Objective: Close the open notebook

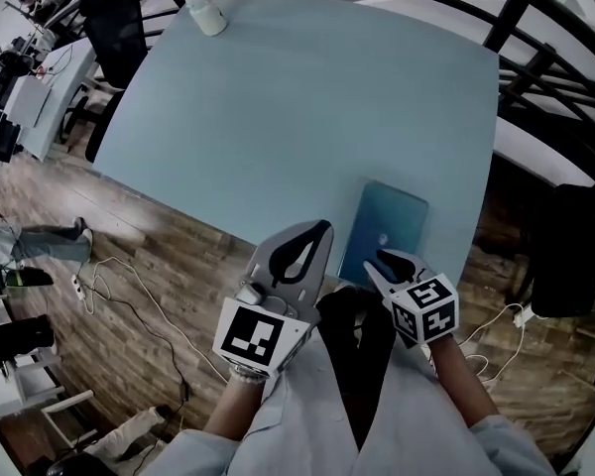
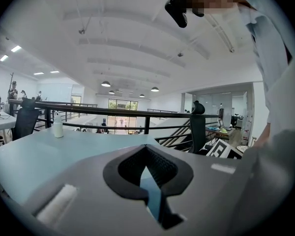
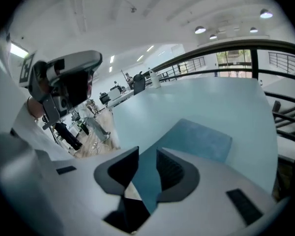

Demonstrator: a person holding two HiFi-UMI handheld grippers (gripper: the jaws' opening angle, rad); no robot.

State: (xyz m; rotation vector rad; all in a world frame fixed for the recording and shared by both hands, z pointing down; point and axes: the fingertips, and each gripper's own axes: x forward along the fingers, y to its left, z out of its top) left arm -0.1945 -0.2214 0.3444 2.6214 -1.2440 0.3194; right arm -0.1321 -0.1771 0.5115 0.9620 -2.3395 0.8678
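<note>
The notebook (image 1: pixel 387 228) lies closed on the pale blue table (image 1: pixel 307 97), its blue cover up, close to the table's near right edge. My right gripper (image 1: pixel 392 263) hovers over the book's near end. In the right gripper view its jaws (image 3: pixel 147 155) stand apart, with the cover (image 3: pixel 199 139) showing through the gap and past them, and neither pad touches it. My left gripper (image 1: pixel 315 230) hangs off the table's near edge, left of the notebook. Its tips meet with nothing between them, as the left gripper view (image 2: pixel 146 149) also shows.
A white bottle (image 1: pixel 206 13) stands at the table's far left corner. A black railing (image 1: pixel 516 8) curves behind the table, with an office chair (image 1: pixel 119 28) at the far left. Wood floor with cables (image 1: pixel 129 305) lies below the near edge.
</note>
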